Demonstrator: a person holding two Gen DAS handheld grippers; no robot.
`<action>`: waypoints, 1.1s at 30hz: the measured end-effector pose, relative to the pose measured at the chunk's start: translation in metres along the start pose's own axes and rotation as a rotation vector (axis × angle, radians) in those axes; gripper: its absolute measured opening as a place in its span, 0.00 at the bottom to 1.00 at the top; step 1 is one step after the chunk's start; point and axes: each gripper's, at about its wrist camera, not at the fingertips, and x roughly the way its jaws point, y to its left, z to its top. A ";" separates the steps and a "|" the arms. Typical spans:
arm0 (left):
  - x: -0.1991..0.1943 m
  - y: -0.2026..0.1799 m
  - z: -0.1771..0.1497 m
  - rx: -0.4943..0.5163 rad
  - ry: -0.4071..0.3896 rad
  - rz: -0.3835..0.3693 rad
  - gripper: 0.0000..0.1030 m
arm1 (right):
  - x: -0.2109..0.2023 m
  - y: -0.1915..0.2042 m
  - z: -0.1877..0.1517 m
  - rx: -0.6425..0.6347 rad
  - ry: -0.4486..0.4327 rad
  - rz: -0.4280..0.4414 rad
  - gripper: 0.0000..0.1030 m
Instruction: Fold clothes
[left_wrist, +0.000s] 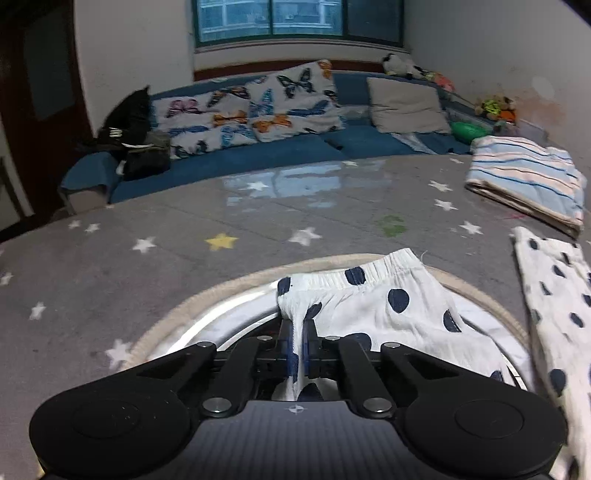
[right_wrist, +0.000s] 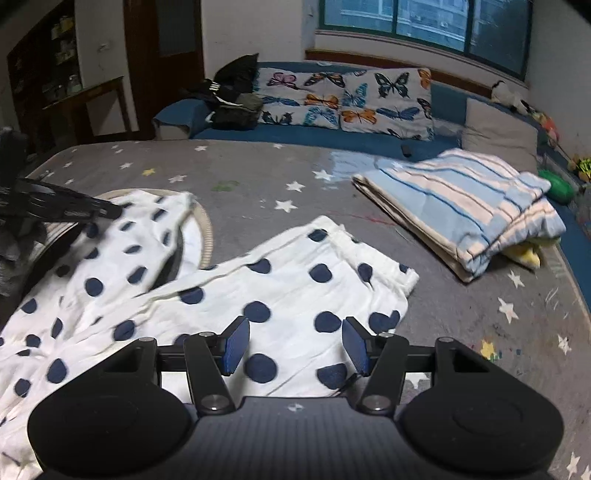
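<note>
Spotted trousers spread across the grey starred bedcover, one end draped over a round basket. Best done by lifting that pinched end slowly, keeping the fabric taut, then carrying it over onto the flat part for a clean crease. Left claw clamped tight on a fold of the cloth near the waistband. Right claw parted, empty, hovering just above the other leg. Striped folded blanket well apart.
</note>
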 end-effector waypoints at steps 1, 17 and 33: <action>-0.002 0.006 0.001 -0.007 -0.007 0.019 0.05 | 0.003 -0.002 0.000 0.004 0.003 -0.001 0.55; 0.004 0.117 0.001 -0.158 0.011 0.294 0.05 | 0.051 -0.025 0.020 0.022 0.004 -0.042 0.60; -0.058 0.094 -0.029 -0.218 0.035 0.133 0.27 | -0.001 -0.007 0.028 -0.041 -0.022 -0.019 0.60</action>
